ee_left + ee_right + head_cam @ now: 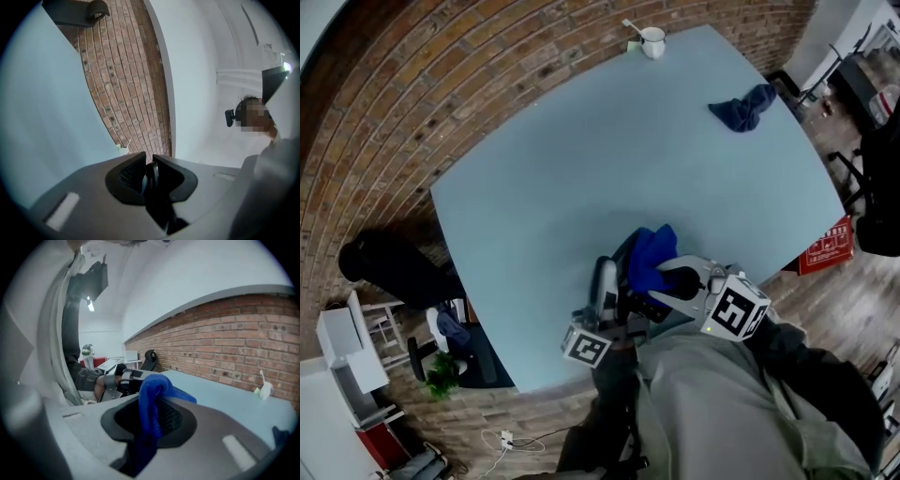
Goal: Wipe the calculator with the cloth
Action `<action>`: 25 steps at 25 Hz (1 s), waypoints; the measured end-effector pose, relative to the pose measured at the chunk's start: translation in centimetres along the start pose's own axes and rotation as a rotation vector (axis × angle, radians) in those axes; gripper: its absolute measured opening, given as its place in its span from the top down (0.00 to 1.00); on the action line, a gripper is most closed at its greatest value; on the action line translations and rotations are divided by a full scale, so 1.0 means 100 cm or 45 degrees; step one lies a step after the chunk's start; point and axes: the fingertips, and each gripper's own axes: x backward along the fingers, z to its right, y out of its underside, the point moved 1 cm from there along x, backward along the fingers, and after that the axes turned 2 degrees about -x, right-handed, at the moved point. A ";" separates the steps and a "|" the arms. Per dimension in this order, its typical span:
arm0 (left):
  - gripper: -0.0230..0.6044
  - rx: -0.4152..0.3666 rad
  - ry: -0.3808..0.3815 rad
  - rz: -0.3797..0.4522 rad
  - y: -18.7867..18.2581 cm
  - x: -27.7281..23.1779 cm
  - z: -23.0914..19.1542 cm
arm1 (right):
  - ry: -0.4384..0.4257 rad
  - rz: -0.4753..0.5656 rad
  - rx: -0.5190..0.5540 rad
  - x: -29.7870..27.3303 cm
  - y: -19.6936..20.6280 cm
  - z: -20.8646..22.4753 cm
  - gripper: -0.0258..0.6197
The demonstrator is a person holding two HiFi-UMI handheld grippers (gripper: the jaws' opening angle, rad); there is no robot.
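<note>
Over the near edge of the light blue table (581,169), both grippers meet close together. My left gripper (612,272) is shut on a thin dark calculator (153,174), which the left gripper view shows edge-on between the jaws (149,168). In the head view the calculator (625,255) is mostly hidden behind the cloth. My right gripper (661,281) is shut on a bright blue cloth (652,255). The cloth (151,394) hangs folded out of the jaws (152,411) in the right gripper view, right beside the left gripper.
A white mug (653,41) with a spoon stands at the table's far edge. A second, darker blue cloth (743,108) lies crumpled at the far right. A black chair (394,267) sits on the floor at the left. A brick wall borders the far side.
</note>
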 end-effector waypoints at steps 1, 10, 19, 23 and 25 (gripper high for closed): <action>0.91 -0.008 0.000 0.004 -0.001 -0.001 -0.004 | -0.013 0.021 -0.046 0.004 0.006 0.003 0.84; 0.91 -0.079 0.052 -0.132 0.011 -0.038 -0.076 | 0.072 -0.142 -0.223 -0.003 0.078 0.032 0.84; 0.91 -0.190 0.009 -0.333 0.014 -0.046 -0.133 | 0.113 -0.390 0.010 -0.055 0.131 0.042 0.84; 0.91 -0.125 0.001 -0.325 0.013 -0.044 -0.136 | 0.152 -0.287 -0.073 -0.068 0.123 0.047 0.84; 0.91 -0.103 -0.001 -0.312 0.013 -0.046 -0.127 | 0.169 -0.236 -0.069 -0.077 0.111 0.050 0.84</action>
